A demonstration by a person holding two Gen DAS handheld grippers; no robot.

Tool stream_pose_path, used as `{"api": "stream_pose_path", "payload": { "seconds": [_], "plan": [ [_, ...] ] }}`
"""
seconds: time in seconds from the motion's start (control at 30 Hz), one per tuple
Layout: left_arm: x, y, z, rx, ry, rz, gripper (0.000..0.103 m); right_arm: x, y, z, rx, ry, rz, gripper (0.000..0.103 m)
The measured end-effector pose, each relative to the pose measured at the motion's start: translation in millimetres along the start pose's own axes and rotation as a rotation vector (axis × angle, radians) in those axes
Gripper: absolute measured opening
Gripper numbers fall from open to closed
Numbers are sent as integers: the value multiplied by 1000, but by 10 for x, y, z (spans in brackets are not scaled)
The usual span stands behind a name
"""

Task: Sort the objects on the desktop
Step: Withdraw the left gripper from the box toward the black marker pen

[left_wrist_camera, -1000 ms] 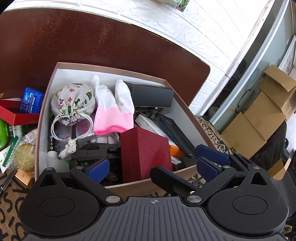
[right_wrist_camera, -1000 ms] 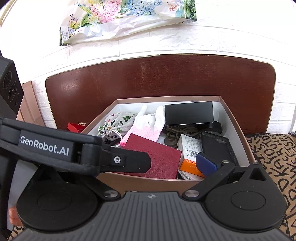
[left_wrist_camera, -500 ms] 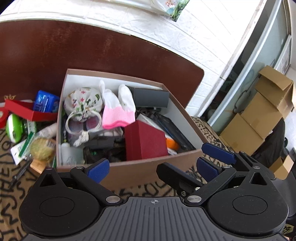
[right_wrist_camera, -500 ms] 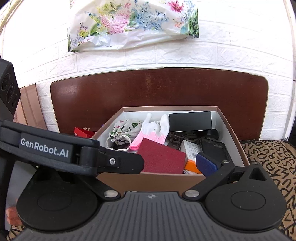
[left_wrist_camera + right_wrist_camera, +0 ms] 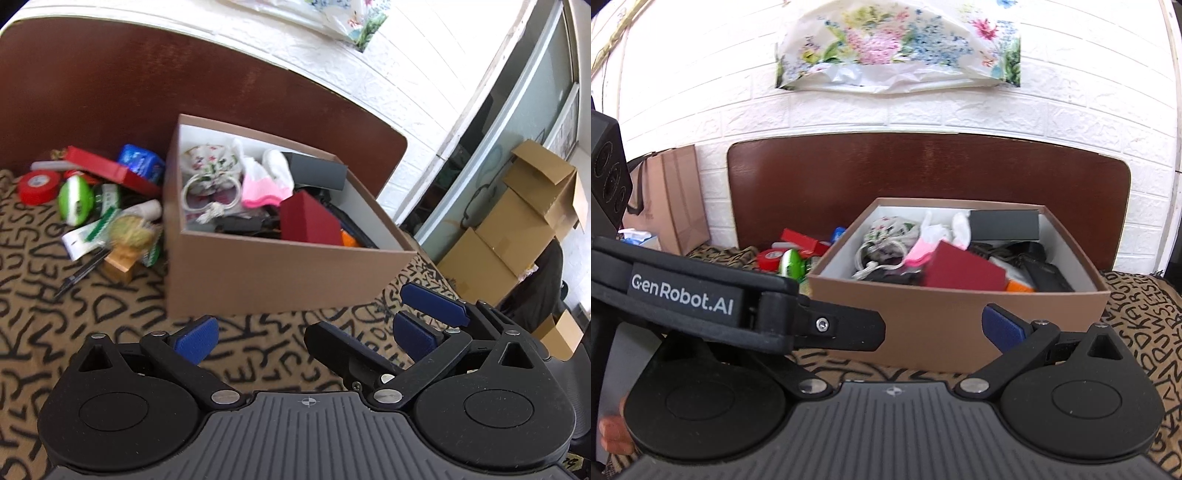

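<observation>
Your left gripper hangs over the patterned cloth with its jaws apart and nothing between them; its blue pads sit short of the box, which lies at 12 o'clock from it. Your right gripper also holds nothing, but only its right pad shows, because the left gripper's body crosses in front, so you cannot tell how wide it stands.

The box stands on the cloth against the brown board. Inside it, the red case leans at the near side, the pink-cuffed glove lies behind it at 11 o'clock, the floral pouch fills the far left corner and the black case rests along the far wall.

Outside, at 9 o'clock of the box, unsorted things lie in a heap: red tape roll, green ball, red lid, blue packet, white bottle and a wooden block touching the cloth.
</observation>
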State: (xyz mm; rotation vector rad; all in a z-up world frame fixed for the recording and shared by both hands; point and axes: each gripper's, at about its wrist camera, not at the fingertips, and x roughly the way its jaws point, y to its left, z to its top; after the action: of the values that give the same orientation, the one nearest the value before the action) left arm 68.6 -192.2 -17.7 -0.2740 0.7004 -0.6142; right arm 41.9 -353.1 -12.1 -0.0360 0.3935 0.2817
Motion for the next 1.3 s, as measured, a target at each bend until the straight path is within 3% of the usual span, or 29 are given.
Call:
{"api": "stream_pose_path", "payload": {
  "seconds": [0.67,1.1,1.3],
  "plan": [
    [-681,330,-576,-5,-8,63,103,-246,797,-394,-23,58,48,103],
    [-1087,694,-658,-48,-31,94,103,-222,1273,-386,-11,91,70,103],
    [-1218,858,-567,-10,-18,128,103,-151,1496,-370,18,114,57,103]
  ]
}}
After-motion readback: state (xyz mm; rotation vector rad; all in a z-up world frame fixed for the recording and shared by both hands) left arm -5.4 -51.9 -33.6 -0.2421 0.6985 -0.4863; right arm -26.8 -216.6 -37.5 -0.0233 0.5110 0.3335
